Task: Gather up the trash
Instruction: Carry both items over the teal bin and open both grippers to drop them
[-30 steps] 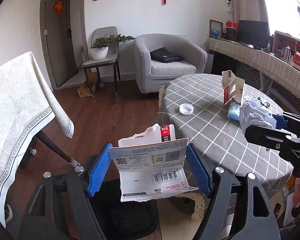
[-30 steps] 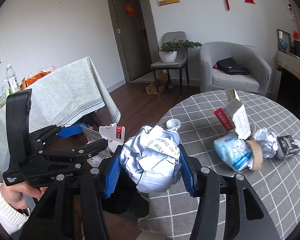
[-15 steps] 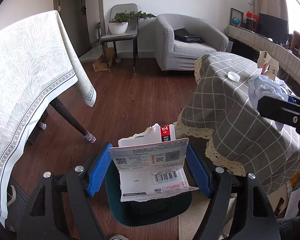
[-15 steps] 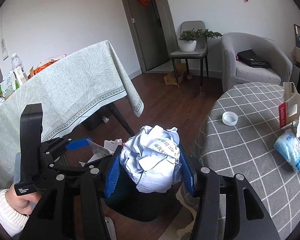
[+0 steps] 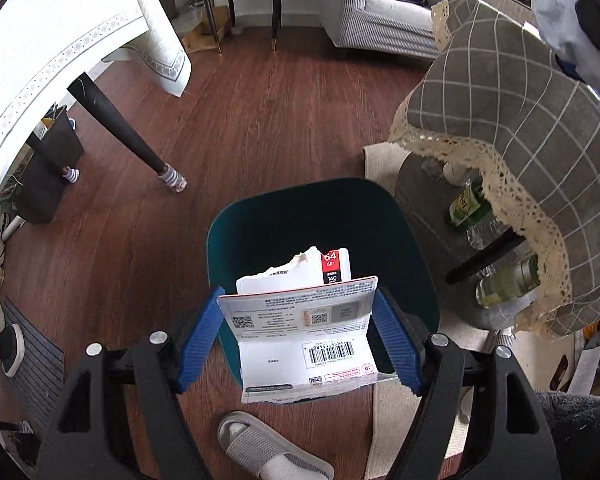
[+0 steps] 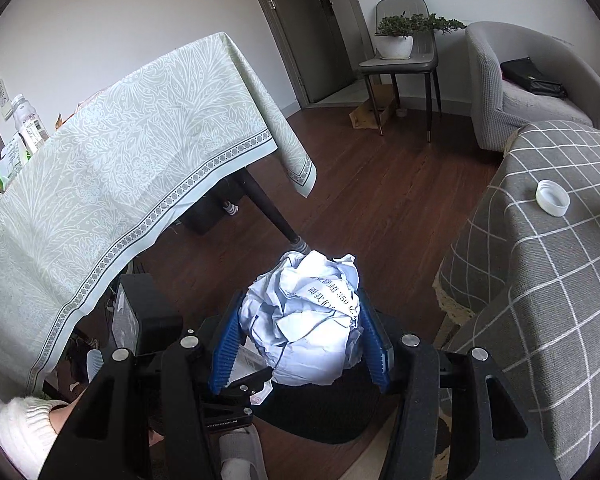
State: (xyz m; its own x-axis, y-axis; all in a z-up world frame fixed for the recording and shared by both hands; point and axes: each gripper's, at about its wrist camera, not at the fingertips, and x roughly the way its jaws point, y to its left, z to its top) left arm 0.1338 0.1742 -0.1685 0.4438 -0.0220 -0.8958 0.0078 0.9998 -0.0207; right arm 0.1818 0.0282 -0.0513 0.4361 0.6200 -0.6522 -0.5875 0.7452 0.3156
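L wrist: bin (image 5: 404, 232), bottles (image 5: 470, 202) | R wrist: cap (image 6: 553, 197)

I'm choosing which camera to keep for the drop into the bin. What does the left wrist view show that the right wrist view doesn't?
Only the left wrist view shows the dark green bin's open mouth, bottles under the checked table and a grey slipper. Only the right wrist view shows the white bottle cap and potted plant. Both show the torn card package, crumpled paper ball, armchair and checked tablecloth.
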